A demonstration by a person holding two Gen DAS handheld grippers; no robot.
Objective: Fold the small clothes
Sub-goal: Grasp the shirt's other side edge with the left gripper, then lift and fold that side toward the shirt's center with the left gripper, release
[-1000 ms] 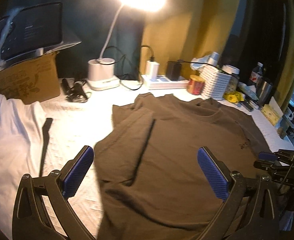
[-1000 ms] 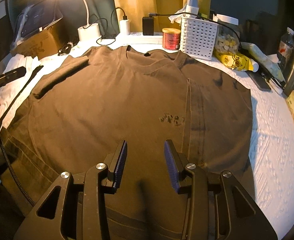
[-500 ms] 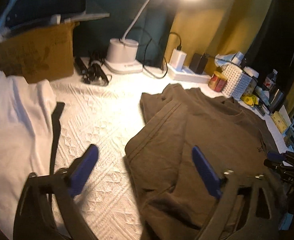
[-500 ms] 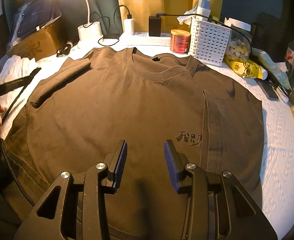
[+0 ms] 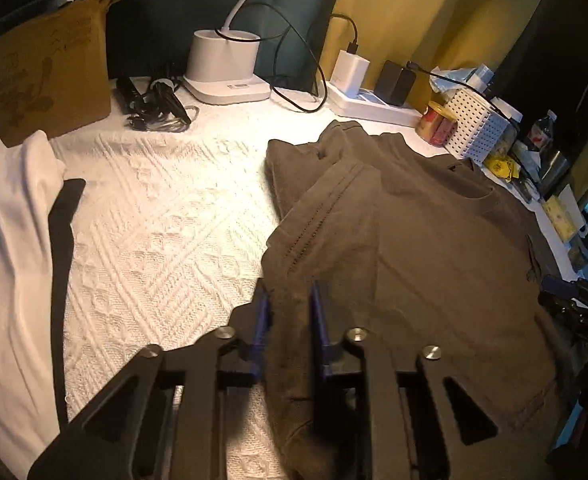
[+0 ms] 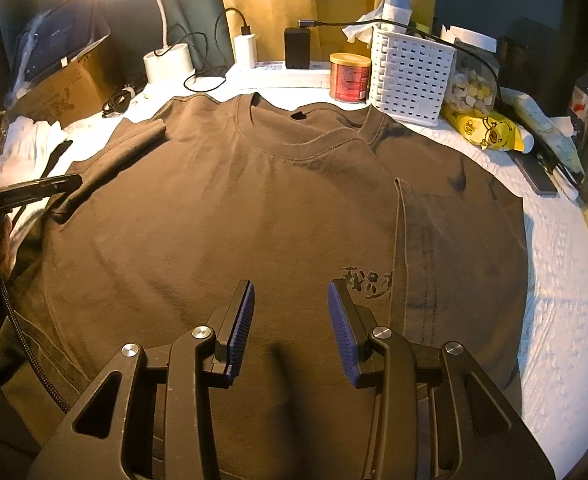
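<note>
the brown t-shirt (image 6: 254, 208) lies spread flat on the white textured cloth (image 5: 166, 216), filling the middle of the right wrist view with its collar toward the top of the frame. in that view the sleeve on the right is folded in over the body, its edge running down beside the small dark print (image 6: 367, 282) on the chest, and the sleeve at the upper left is folded in as well.

the left gripper (image 5: 288, 316) sits at the bottom centre of the left wrist view. its jaws have just been closing and now stand narrow, the blue pads pinching a raised ridge of the shirt's side edge between them. in the right wrist view this gripper shows only as a dark tip at the left edge (image 6: 38, 192).

the right gripper (image 6: 292, 320) hangs at the bottom centre of its own view over the lower middle of the shirt, its jaws about half apart with nothing between them.

a white garment (image 5: 10, 240) lies at the left of the left wrist view. along the top stand a white lamp base (image 5: 224, 62), a cardboard box (image 5: 42, 76), a red tin (image 6: 349, 77) and a white basket (image 6: 409, 76).
</note>
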